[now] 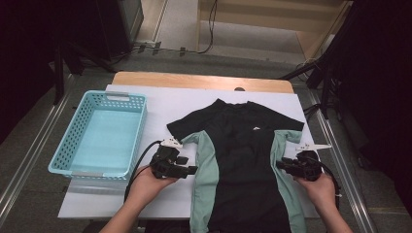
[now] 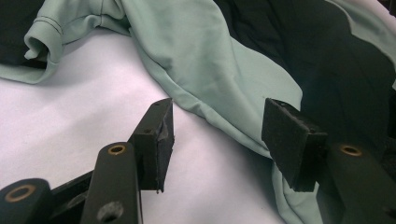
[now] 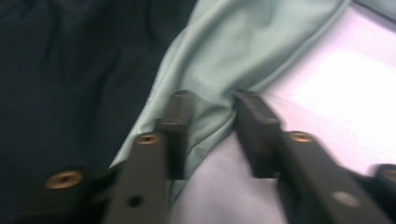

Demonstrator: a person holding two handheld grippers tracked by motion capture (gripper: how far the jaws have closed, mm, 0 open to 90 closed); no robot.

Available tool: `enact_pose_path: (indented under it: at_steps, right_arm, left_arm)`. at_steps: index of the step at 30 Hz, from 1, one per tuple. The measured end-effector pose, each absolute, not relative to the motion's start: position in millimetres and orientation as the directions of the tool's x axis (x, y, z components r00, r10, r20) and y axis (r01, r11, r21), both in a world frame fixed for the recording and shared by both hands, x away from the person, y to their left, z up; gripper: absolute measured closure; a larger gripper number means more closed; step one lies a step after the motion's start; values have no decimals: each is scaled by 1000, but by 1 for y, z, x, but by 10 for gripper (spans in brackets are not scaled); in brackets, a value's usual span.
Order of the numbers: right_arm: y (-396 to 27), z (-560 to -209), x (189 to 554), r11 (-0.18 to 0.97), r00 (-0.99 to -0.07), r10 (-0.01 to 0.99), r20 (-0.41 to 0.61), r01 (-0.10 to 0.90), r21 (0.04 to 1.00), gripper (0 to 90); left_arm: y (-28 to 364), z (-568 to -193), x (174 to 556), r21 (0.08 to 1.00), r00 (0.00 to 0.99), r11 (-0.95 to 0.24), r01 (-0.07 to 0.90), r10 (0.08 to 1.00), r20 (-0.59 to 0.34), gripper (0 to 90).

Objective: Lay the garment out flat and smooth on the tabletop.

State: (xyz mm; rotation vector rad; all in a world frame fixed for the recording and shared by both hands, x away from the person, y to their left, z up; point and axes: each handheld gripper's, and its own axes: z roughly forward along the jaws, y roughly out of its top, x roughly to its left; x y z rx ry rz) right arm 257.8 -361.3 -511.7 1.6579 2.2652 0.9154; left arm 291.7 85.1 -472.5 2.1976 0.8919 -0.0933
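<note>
Shirt (image 1: 243, 160) lies flat on the white table cover (image 1: 160, 104), collar pointing away from me, black body with mint side panels, hem running off the near edge. Empty blue basket (image 1: 99, 133) sits well apart on my left.

My left gripper (image 1: 190, 170): jaws about half open, nothing between the pads, parked just beside the mint edge (image 2: 219, 93) on that side.

My right gripper (image 1: 283, 164): jaws narrower, straddling a raised fold of the mint edge (image 3: 212, 116). That view is blurred, so I can't tell if the pads are pressing yet; looks like a gap on both sides.

Handling: thin stretchy knit, light, limp, probably a bit slick. It will droop and slide, not hold shape. Best to pinch a bunched fold at each side seam, both layers, symmetric height, and lift together so it doesn't skew.
</note>
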Motion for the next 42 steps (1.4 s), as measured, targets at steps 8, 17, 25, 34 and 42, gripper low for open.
enact_pose_path:
  at_steps: [8, 17, 25, 34, 42]
  right_arm:
    - [-368, -506, 264, 155, -309, 923, 228, 842, 517, 831]
    - [-387, -505, 261, 117, -275, 933, 232, 840, 530, 813]
    - [-390, -499, 254, 121, -292, 936, 196, 791, 599, 663]
    - [-383, -487, 244, 119, -373, 886, 275, 757, 643, 515]
    - [-366, -481, 236, 170, -458, 839, 292, 732, 660, 395]
  left_arm:
    - [86, -472, 291, 620, 759, -481, 620, 569, -316, 449]
    - [91, -472, 293, 620, 747, -467, 630, 582, -322, 437]
    - [93, -472, 295, 628, 741, -454, 632, 592, -318, 392]
    - [97, -472, 295, 641, 735, -434, 633, 595, -324, 348]
    - [103, -471, 292, 653, 732, -414, 634, 594, -334, 309]
